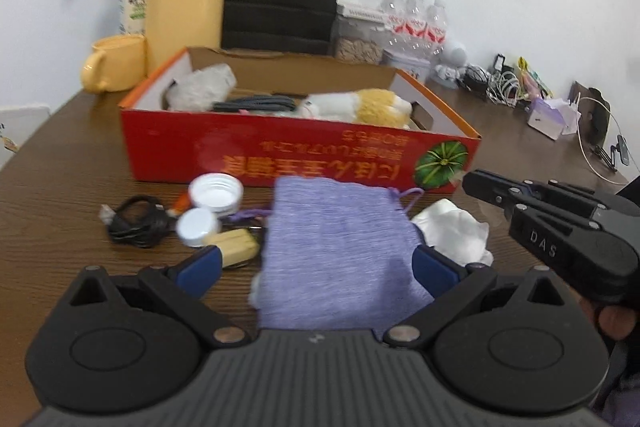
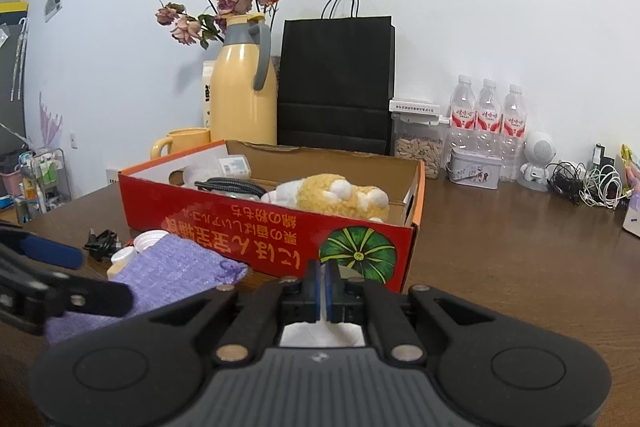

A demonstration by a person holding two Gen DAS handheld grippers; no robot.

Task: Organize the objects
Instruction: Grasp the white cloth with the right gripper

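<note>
Here, from the left wrist view, the left claw [image 1: 316,265] stands with its blue pads wide apart on either side of a purple knitted pouch [image 1: 336,251] that lies flat on the brown desk [image 1: 60,187]; whether the pads touch the cloth I cannot tell. Just left of the pouch sit two white bottle caps [image 1: 214,193], a coiled black cable [image 1: 138,221] and a small cream-coloured block [image 1: 236,247]. To the pouch's right lies a crumpled white tissue [image 1: 456,231]. Behind all this stands a red cardboard box [image 1: 296,155] with a pumpkin printed on its front, holding a yellow and white plush toy [image 1: 372,105] and a dark cable. The right claw [image 1: 486,193] reaches in from the right edge, above the tissue.

From the right wrist view, the right claw [image 2: 321,281] has its blue pads pressed together, with a bit of the white tissue [image 2: 320,331] caught between them. The purple pouch [image 2: 168,271] lies to the left on the desk [image 2: 520,259], with the left claw's fingers [image 2: 52,255] over it. The red box [image 2: 256,231] sits straight ahead. A yellow thermos jug [image 2: 244,87], a black paper bag [image 2: 336,83] and three water bottles [image 2: 486,123] stand along the wall.
</note>
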